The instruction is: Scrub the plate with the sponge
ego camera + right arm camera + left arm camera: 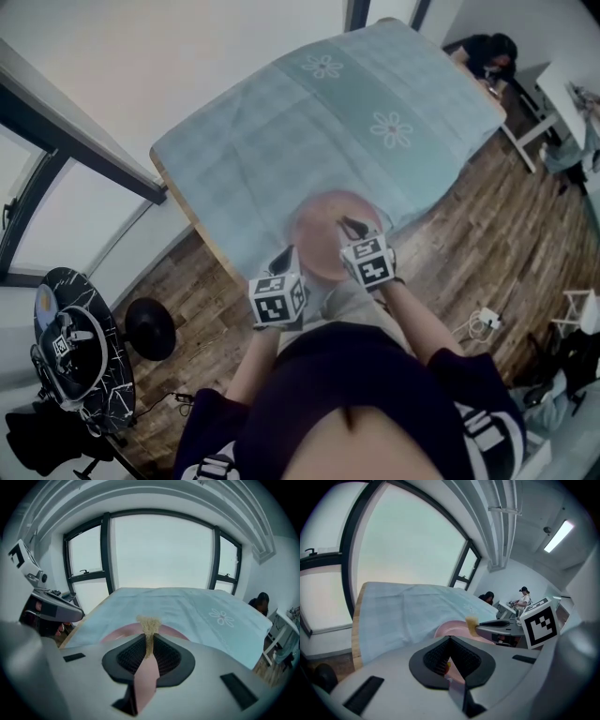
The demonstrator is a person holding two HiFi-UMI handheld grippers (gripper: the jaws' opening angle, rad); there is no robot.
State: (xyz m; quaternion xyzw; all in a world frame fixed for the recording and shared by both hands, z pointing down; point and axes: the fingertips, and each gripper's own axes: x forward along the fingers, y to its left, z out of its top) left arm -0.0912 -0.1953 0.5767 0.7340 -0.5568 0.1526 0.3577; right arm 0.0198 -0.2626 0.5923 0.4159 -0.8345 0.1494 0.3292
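Observation:
A pink plate [323,230] lies at the near edge of the table, on a light blue cloth [356,112]. My left gripper [281,261] reaches it from the near left, and in the left gripper view its jaws [450,641] are shut on the plate [452,629] at its near rim. My right gripper [354,228] hangs over the plate's right half. It is shut on a yellowish sponge [149,623], which sticks out past the jaws above the plate [122,632]. The left gripper view also catches the right gripper [494,624] and its sponge [471,624].
The table's wooden edge [187,216] runs along the near left, with wood floor below. A black stool [150,328] and a round black stand [70,347] sit at the lower left. A person sits at a desk [487,56] far right, and a power strip [483,319] lies on the floor.

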